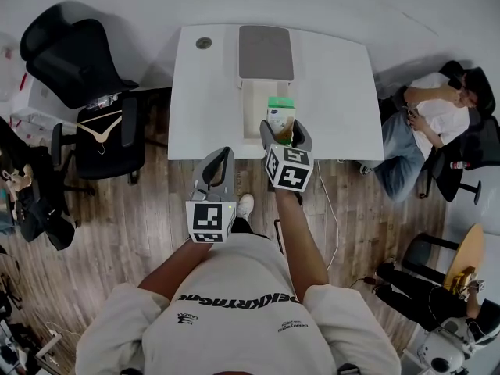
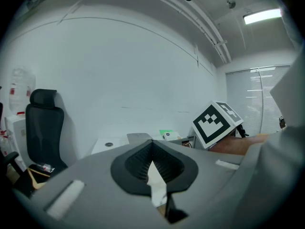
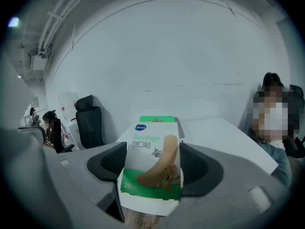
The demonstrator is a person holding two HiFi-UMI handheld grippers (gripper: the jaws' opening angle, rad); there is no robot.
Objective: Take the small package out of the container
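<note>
A white open container with its grey lid folded back stands mid-table. My right gripper hangs over the container's near right corner, shut on a small white-and-green bandage box. In the right gripper view the box stands upright between the black pads, and it fills the middle of my right gripper. My left gripper hovers off the table's front edge, left of the right one, shut and empty. The left gripper view shows my left gripper with its pads together and, beyond it, the box.
The white table carries a small round disc at its far left. Black office chairs stand to the left on the wood floor. A person sits at the right. A round wooden stool is at lower right.
</note>
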